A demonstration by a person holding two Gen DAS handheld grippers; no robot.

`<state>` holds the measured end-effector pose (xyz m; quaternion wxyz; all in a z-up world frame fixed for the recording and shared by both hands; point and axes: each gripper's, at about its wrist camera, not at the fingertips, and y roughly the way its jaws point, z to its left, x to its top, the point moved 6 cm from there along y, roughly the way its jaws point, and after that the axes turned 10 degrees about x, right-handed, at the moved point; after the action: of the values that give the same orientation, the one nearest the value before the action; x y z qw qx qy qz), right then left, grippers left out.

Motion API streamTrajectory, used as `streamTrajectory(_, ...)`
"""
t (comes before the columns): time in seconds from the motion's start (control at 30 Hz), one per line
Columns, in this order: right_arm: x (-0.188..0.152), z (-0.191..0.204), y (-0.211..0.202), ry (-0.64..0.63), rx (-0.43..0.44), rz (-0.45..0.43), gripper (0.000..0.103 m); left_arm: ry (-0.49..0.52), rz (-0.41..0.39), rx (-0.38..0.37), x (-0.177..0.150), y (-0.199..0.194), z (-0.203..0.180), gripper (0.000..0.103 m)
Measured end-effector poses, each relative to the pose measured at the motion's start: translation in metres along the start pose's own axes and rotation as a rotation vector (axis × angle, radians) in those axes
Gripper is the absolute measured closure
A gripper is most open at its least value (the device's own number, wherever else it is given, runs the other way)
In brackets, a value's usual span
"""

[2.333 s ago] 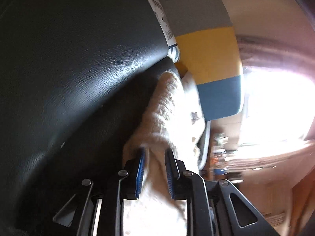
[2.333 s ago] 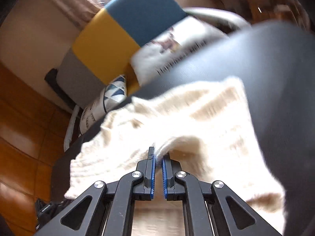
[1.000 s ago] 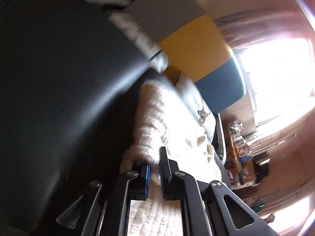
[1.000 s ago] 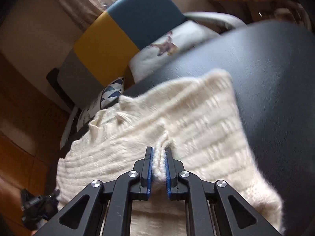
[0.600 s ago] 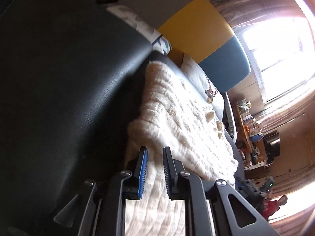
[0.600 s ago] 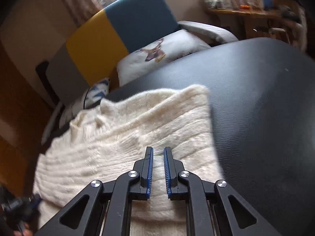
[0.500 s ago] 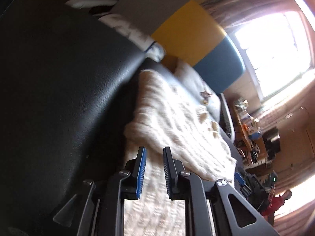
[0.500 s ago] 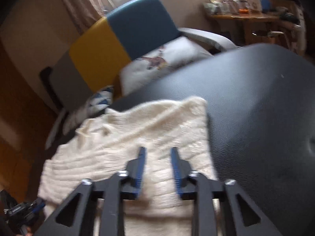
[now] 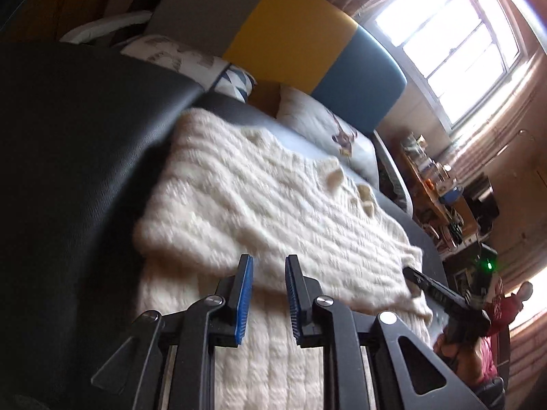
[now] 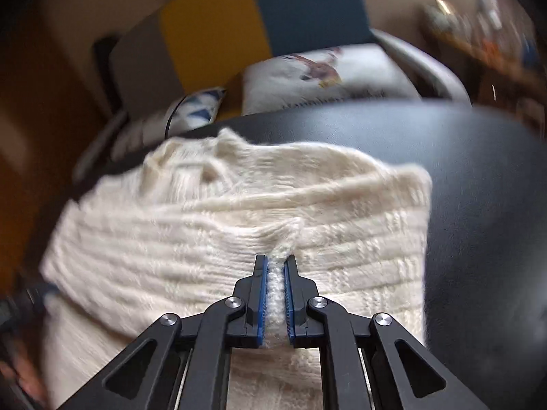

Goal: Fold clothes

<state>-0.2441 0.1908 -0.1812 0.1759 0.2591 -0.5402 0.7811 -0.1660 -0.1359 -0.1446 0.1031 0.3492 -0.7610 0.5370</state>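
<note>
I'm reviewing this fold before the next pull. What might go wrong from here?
1. The right hand-held gripper is shut on only a narrow pinch of the cream sweater; the fuzzy knit may slip out or stretch.
2. The left hand-held gripper, whose jaws have just been opening, stands open and holds nothing, so a one-sided pull may skew the folded layer across the black table.

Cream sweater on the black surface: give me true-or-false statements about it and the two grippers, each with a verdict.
1. The right gripper pinches a ridge of the cream sweater. True.
2. The left gripper is clamped on the sweater. False: its jaws stand apart, having just opened, pressing on no knit.
3. The sweater lies on a black padded surface. True.
4. The chair back behind is plain red. False: it is grey, yellow and blue.
</note>
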Motion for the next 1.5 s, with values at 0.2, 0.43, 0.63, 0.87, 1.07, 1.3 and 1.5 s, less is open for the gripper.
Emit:
streamTrajectory(0.2, 0.033, 0.022, -0.024, -0.18, -0.128, -0.075, 0.094, 0.028, -0.05, 0.038, 0.011, 0.002, 0.011, 0.084)
streamTrajectory(0.43, 0.016, -0.012, 0.015, -0.047, -0.142, 0.028, 0.093, 0.081, 0.022, 0.096, -0.001, 0.024, 0.02, 0.084)
streamTrajectory(0.63, 0.026, -0.014, -0.011, -0.01, -0.155, -0.079, 0.064, 0.025, -0.096, -0.009, 0.019, -0.013, 0.019, 0.084)
streamTrajectory(0.87, 0.033, 0.078, -0.003, -0.215, -0.027, -0.084, 0.04, 0.021, 0.045, 0.135, 0.036, 0.045, 0.03, 0.084)
streamTrajectory(1.07, 0.001, 0.083, 0.049, -0.184, 0.002, 0.042, 0.037, -0.04, -0.071, 0.041, 0.021, 0.02, 0.044, 0.083)
streamTrajectory(1.3, 0.047, 0.122, 0.041, -0.132, 0.377, 0.141, 0.038, -0.003, -0.104, 0.036, -0.007, 0.01, 0.039, 0.081)
streamTrajectory(1.5, 0.089, 0.231, 0.094, -0.102, 0.764, 0.342, 0.023, 0.034, -0.082, 0.037, -0.011, 0.015, 0.037, 0.081)
